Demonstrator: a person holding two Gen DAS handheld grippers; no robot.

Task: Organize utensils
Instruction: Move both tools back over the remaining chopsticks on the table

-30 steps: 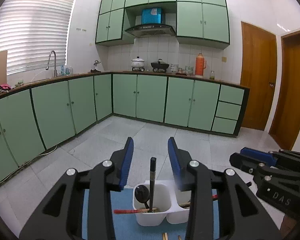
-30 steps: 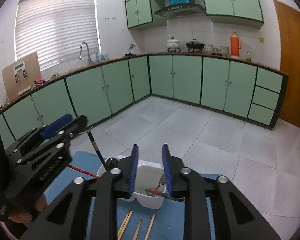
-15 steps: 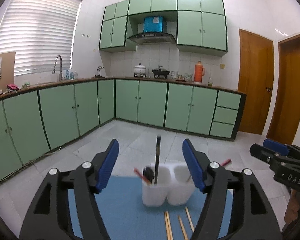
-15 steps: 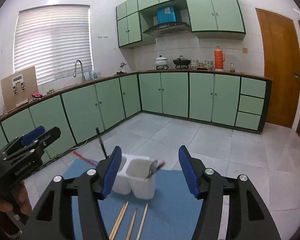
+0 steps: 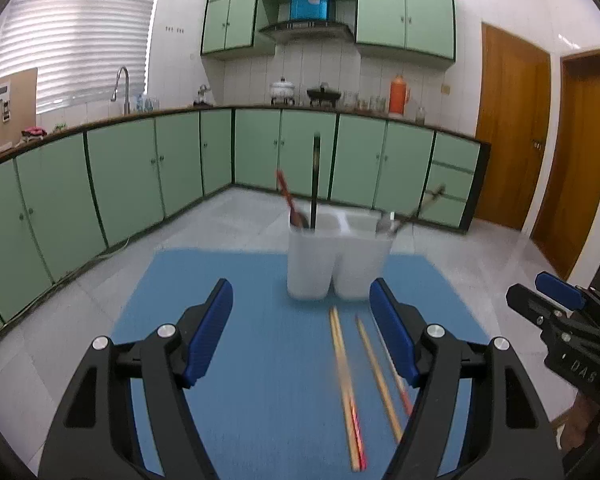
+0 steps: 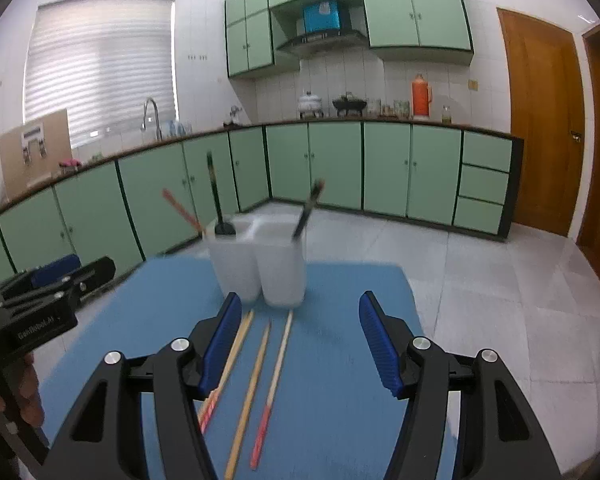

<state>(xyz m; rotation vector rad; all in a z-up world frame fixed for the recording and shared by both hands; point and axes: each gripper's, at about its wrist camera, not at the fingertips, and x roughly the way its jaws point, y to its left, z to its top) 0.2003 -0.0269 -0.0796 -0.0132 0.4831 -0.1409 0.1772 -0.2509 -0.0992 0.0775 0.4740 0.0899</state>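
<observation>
Item: white two-compartment utensil holder (image 5: 336, 264), standing upright at the far middle of a blue mat (image 5: 236, 360). Its left compartment holds a black-handled ladle (image 5: 315, 176) and one red-tipped chopstick (image 5: 286, 194); its right compartment holds what looks like a metal spoon with a dark handle (image 5: 414, 214), though blur makes this uncertain.

Item: loose chopsticks (image 6: 256, 380), wooden with red ends, lying flat on the mat just in front of the holder, roughly side by side and pointing toward it. Three show clearly from the right wrist view.

Item: left gripper (image 5: 302, 330), jaws wide with nothing between the pads, the left jaw over bare mat; the chopsticks lie toward its right pad.

Item: right gripper (image 6: 300, 340), jaws likewise wide and empty, the chopsticks lying below between its pads, toward the left one.

Step in hand: judged to be the gap between deposits, both claws free and facing the remaining sticks.

Next move calls for: lowering one claw over a single chopstick, closing across its thin shaft, and tipping it upright into the left compartment beside its partner.
</observation>
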